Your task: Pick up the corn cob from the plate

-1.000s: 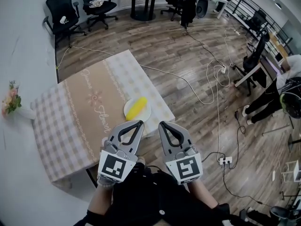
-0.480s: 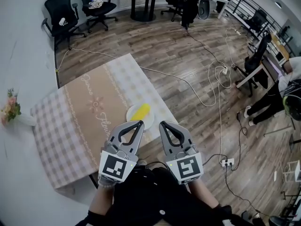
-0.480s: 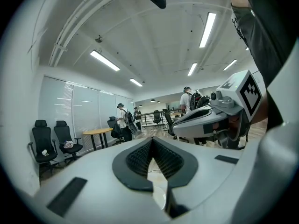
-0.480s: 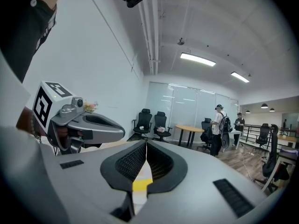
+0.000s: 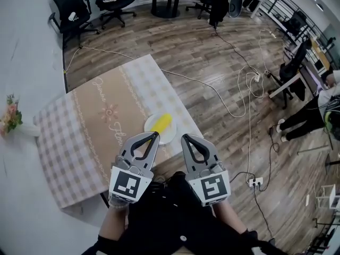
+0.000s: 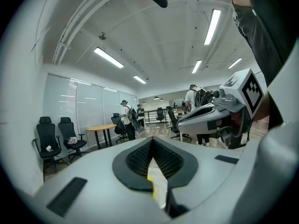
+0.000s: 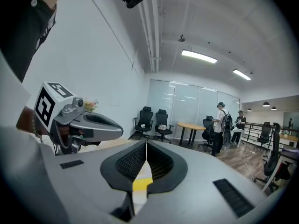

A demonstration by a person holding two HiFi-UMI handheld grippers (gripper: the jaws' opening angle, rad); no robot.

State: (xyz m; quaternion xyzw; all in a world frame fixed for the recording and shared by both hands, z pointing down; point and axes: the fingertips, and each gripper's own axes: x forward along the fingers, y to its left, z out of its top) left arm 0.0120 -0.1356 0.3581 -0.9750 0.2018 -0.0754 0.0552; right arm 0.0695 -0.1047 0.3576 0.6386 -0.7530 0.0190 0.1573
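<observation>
Checked cloth covered the table (image 5: 95, 126), where the corn cob (image 5: 161, 124) lay on its plate (image 5: 170, 137) just ahead of the left gripper (image 5: 154, 136) and right gripper (image 5: 186, 138), both pinched together and empty, so the reach looked unfinished and one pair would first need spreading.

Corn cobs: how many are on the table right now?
1. The corn cob lies on the white plate, near the edge of the table closest to the person. The rest of the tablecloth shows no other cob, and nothing there could hide one.
</observation>
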